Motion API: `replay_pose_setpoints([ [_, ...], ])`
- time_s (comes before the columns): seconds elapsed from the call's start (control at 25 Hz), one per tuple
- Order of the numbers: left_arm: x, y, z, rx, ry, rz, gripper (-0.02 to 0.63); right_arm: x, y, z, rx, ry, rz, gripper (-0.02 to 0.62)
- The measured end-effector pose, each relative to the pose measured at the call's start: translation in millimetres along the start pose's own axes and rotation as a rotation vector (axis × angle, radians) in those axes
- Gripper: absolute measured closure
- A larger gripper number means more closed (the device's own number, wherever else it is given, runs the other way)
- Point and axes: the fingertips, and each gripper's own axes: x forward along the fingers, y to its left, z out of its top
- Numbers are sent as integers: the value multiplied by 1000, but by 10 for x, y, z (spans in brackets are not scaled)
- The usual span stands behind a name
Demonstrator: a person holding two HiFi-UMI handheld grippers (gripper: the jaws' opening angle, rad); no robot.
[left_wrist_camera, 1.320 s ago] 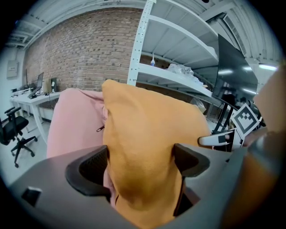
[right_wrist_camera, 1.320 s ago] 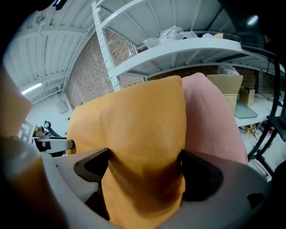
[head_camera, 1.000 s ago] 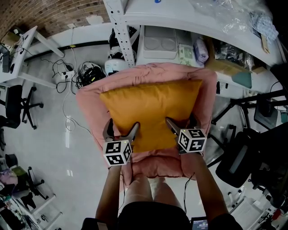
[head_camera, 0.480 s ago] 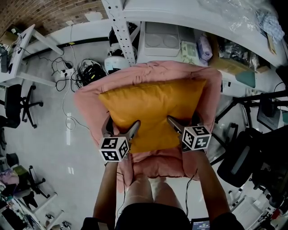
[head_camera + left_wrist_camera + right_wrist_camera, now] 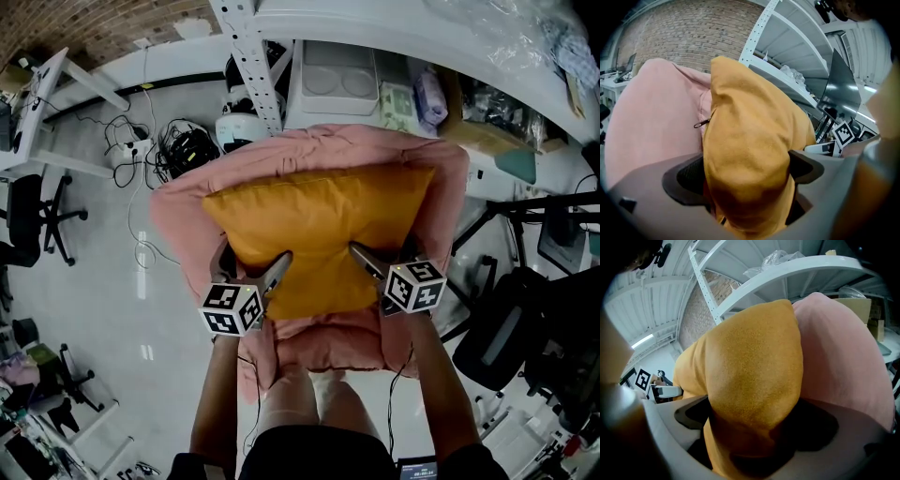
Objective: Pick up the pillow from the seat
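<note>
Pillow (image 5: 319,220) and seat (image 5: 187,216) fill the middle of the head view. The pillow is orange and lies flat on the pink padded seat, its far edge against the pink backrest and its near edge turned toward us. We stand at the front of the seat with both forearms (image 5: 216,394) reaching forward.

Our left tongs (image 5: 253,255) sit at the pillow's near left corner and our right tongs (image 5: 382,248) at its near right corner, each with its marker cube (image 5: 232,307) facing up.

In the left gripper view the left tongs (image 5: 745,171) stand spread wide. The pillow's (image 5: 750,117) corner bulges up between the two dark pads and fills the gap. The fabric lies against the pads, but we see no pinch in it. The pink seat (image 5: 651,117) rises just beside it on the left. A small metal zip pull (image 5: 704,123) shows where the orange meets the pink, and we cannot tell which of them it belongs to. A brick wall (image 5: 693,33) stands behind.

The right gripper view shows the same on the other side. The right tongs (image 5: 757,418) are spread wide, the pillow (image 5: 754,362) swells between their pads, and the pink seat (image 5: 843,362) curves beside it on the right.

Around the seat, the pale floor (image 5: 84,281) carries a tangle of cables (image 5: 178,150) and a black office chair (image 5: 33,220). A white shelf rack (image 5: 246,56) stands beyond the backrest.
</note>
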Motion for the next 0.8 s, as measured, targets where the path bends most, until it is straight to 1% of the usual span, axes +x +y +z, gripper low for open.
replay_pose_setpoints([
  [0.28, 43, -22, 8, 11, -17, -28, 71, 21, 15, 13, -13, -33, 48, 58],
  [0.48, 35, -53, 12, 14, -10, -59, 77, 1, 57, 14, -18, -20, 59, 62],
  [0.52, 32, -70, 10, 16, -6, -63, 89, -2, 69, 10, -19, -15, 60, 65],
  [0.56, 33, -95, 8, 19, -1, -65, 123, -6, 80, 5, -20, -9, 61, 74],
  [0.68, 44, -166, 1, 35, 7, -51, 216, -27, 120, -19, -18, 8, 62, 149],
  [0.8, 35, -210, -13, 44, 14, -39, 256, -58, 177, -45, -9, 22, 65, 215],
])
